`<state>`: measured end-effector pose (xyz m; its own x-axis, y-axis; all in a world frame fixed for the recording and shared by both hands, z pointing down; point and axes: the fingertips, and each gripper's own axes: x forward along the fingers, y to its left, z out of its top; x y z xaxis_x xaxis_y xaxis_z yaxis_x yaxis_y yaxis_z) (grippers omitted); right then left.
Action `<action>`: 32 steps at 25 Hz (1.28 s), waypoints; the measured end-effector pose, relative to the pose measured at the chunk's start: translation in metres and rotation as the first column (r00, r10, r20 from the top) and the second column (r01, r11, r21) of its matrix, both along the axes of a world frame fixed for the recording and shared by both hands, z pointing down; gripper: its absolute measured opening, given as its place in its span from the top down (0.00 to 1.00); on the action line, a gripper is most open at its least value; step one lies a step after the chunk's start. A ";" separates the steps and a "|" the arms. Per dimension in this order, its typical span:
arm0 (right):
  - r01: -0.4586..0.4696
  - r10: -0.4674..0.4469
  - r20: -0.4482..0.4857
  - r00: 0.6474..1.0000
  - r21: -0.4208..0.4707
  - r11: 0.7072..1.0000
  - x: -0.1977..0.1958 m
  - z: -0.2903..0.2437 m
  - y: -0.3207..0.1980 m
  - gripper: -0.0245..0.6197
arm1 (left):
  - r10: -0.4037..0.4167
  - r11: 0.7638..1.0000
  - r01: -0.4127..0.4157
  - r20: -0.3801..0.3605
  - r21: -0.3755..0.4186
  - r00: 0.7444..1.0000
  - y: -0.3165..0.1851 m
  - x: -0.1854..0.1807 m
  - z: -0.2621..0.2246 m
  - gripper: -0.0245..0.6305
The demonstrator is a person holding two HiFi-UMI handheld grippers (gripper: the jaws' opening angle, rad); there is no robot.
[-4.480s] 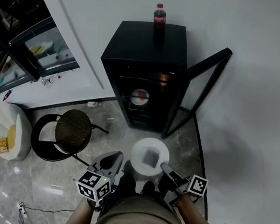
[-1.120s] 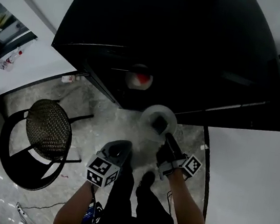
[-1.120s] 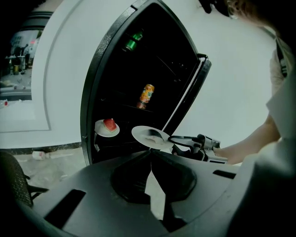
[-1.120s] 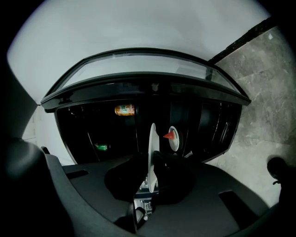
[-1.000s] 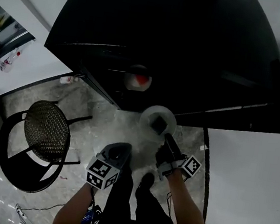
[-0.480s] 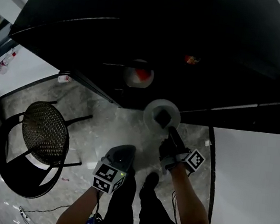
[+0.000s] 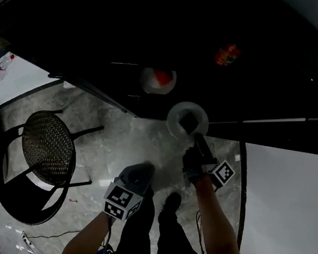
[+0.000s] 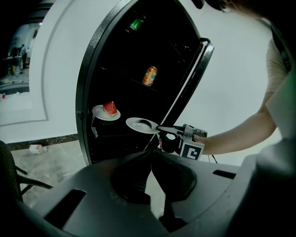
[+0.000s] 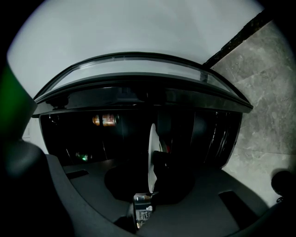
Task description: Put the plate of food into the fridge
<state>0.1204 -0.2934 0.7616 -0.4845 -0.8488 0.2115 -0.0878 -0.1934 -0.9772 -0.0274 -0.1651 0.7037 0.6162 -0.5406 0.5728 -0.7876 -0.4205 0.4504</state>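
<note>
**Plate at the fridge mouth, pinched by one edge**

The white plate (image 7: 176, 116) with a dark lump of food (image 7: 190, 122) sits mid-frame in the head view. It's in the air right at the fridge (image 8: 90, 74) opening and roughly level. The right gripper (image 7: 195, 138) is clamped on its near rim, and nothing else supports it.

My worry is that with a one-edge pinch, any wrist roll could tip the plate and slide the food off. It's also just beside the plate with a red wedge (image 8: 106, 112) on the shelf and near the open door (image 8: 187, 85), so a careless push could clip either.

The right arm is stretched forward. The left gripper (image 7: 141, 172) hangs back at lower centre, jaws together with nothing in them.
</note>
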 end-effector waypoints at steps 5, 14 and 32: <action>-0.027 0.026 -0.025 0.999 -0.013 1.000 0.008 0.013 -0.008 0.91 | -0.008 1.000 0.008 0.004 -0.004 1.000 -0.001 0.000 0.007 0.95; -0.062 0.060 -0.035 0.998 -0.049 0.997 0.007 0.031 -0.023 0.91 | -0.015 1.000 0.015 0.003 -0.016 1.000 0.004 0.000 0.015 0.95; -0.146 0.135 -0.104 0.985 -0.104 0.984 0.006 0.046 -0.045 0.91 | -0.066 0.997 0.064 -0.052 -0.045 0.996 0.016 -0.010 0.023 0.95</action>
<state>0.1260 -0.3381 0.8078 -0.3349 -0.8756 0.3481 -0.1446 -0.3173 -0.9372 -0.0375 -0.1493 0.7264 0.6106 -0.5559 0.5641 -0.7872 -0.3480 0.5092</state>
